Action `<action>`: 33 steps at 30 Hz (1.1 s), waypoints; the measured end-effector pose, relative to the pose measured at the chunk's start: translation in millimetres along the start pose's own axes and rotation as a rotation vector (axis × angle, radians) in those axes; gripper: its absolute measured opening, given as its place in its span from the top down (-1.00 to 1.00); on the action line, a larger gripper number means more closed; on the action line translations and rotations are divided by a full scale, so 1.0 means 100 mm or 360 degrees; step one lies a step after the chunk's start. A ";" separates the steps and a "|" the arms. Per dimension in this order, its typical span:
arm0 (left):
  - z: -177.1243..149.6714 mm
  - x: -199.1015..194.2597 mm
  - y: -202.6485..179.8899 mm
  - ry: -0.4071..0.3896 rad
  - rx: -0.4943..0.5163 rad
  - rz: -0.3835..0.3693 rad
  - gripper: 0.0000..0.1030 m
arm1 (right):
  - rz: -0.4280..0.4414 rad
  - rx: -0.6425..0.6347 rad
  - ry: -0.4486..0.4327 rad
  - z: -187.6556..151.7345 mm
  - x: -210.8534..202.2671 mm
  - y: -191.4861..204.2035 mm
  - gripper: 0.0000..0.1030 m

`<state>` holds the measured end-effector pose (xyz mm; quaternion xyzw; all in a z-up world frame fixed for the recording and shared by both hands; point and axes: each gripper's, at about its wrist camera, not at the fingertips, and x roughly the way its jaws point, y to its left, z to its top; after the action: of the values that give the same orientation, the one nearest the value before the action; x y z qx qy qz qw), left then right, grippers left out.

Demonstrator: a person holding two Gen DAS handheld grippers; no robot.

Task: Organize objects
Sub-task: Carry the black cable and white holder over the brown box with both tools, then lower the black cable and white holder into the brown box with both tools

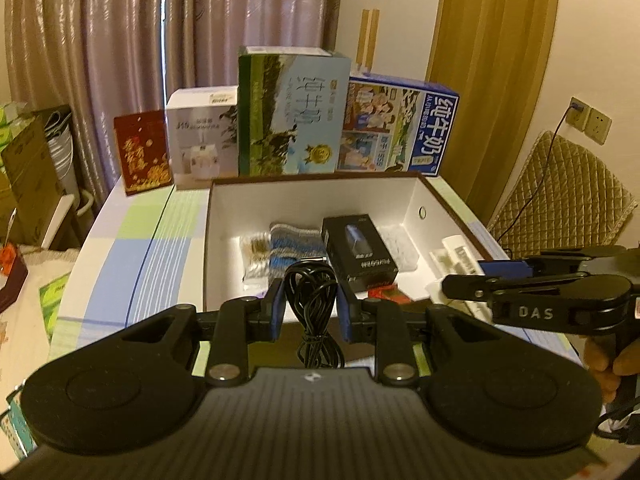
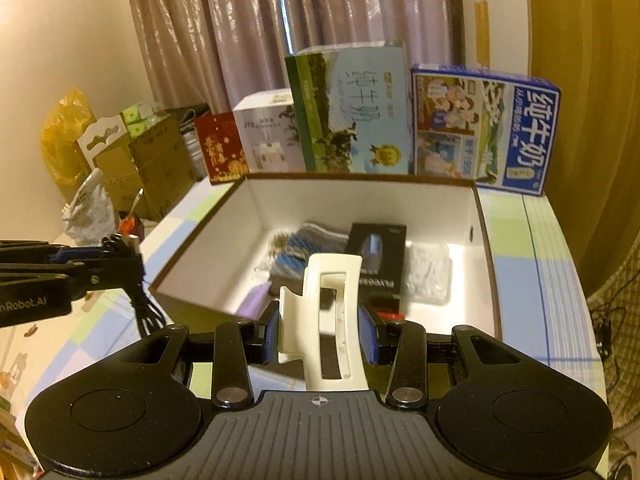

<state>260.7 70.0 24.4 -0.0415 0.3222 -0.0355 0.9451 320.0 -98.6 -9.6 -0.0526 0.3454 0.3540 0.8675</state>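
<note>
My left gripper [image 1: 312,295] is shut on a coiled black cable [image 1: 316,320], held just short of the near wall of an open white box [image 1: 224,208]. In the right wrist view that gripper [image 2: 128,254] sits left of the box with the cable [image 2: 146,312] hanging from it. A white hair claw clip [image 2: 328,312] stands upright in my right gripper [image 2: 320,320], which is shut on it at the box's near edge [image 2: 192,268]. The left wrist view shows the right gripper [image 1: 464,274] at the right with the clip [image 1: 456,260]. Inside lie a small black box [image 1: 360,252] and a striped cloth [image 1: 288,244].
Behind the box stands a row of cartons: a red one [image 1: 142,150], a white one [image 1: 202,136], a tall green-and-blue milk carton [image 1: 292,112] and a blue milk carton [image 1: 400,128]. A quilted chair [image 1: 560,200] is to the right, and cardboard boxes [image 2: 152,168] to the left.
</note>
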 end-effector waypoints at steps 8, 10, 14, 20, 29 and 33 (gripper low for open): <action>0.23 0.19 -0.01 -0.0020 0.0006 -0.0033 0.57 | 0.0011 -0.0004 -0.0035 0.22 0.17 -0.02 0.27; 0.28 0.24 -0.01 -0.0018 0.0008 -0.0040 0.57 | 0.0008 -0.0006 -0.0039 0.26 0.22 -0.03 0.27; 0.35 0.36 0.00 -0.0010 0.0006 -0.0052 0.57 | 0.0004 -0.0005 -0.0044 0.34 0.32 -0.05 0.27; 0.38 0.57 0.00 0.0018 0.0010 -0.0060 0.57 | -0.0006 -0.0003 -0.0024 0.39 0.49 -0.09 0.27; 0.38 0.95 0.04 0.0113 -0.0019 -0.0084 0.57 | -0.0043 0.0023 0.0034 0.39 0.76 -0.21 0.27; 0.34 1.16 0.06 0.0182 -0.0021 -0.0085 0.57 | -0.0059 0.0037 0.0067 0.38 0.87 -0.27 0.27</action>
<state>372.9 66.6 -20.0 -0.0542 0.3748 -0.0609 0.9235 403.5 -55.3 -40.4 -0.0563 0.3668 0.3327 0.8669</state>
